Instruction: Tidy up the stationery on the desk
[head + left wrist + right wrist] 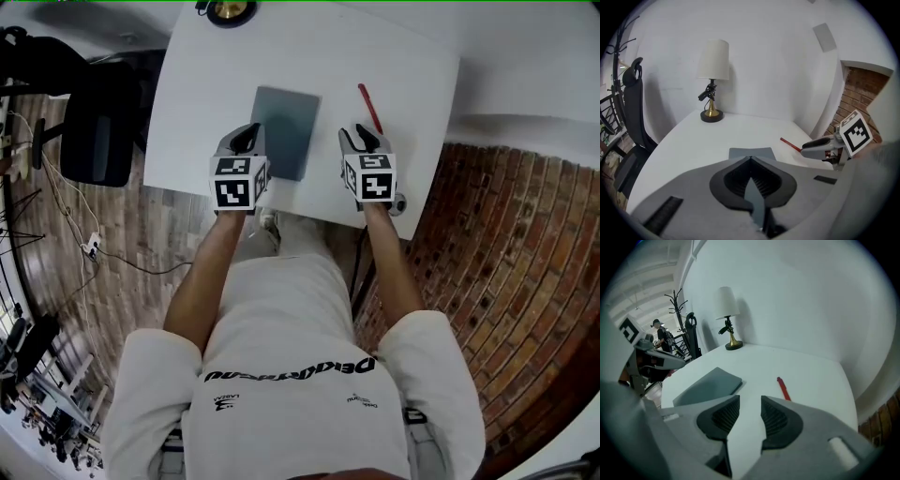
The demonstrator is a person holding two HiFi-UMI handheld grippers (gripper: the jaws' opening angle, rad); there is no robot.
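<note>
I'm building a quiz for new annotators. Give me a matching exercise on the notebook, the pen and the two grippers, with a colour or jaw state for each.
Things:
1. notebook
2. pen
3. left gripper
4. right gripper

Colour or state:
A. jaws apart
B. red
C. jaws together
D. grey

Pairs: 1-D, 2-B, 3-C, 4-A

Head view looks steeply down; gripper views share the desk point(403, 84).
</note>
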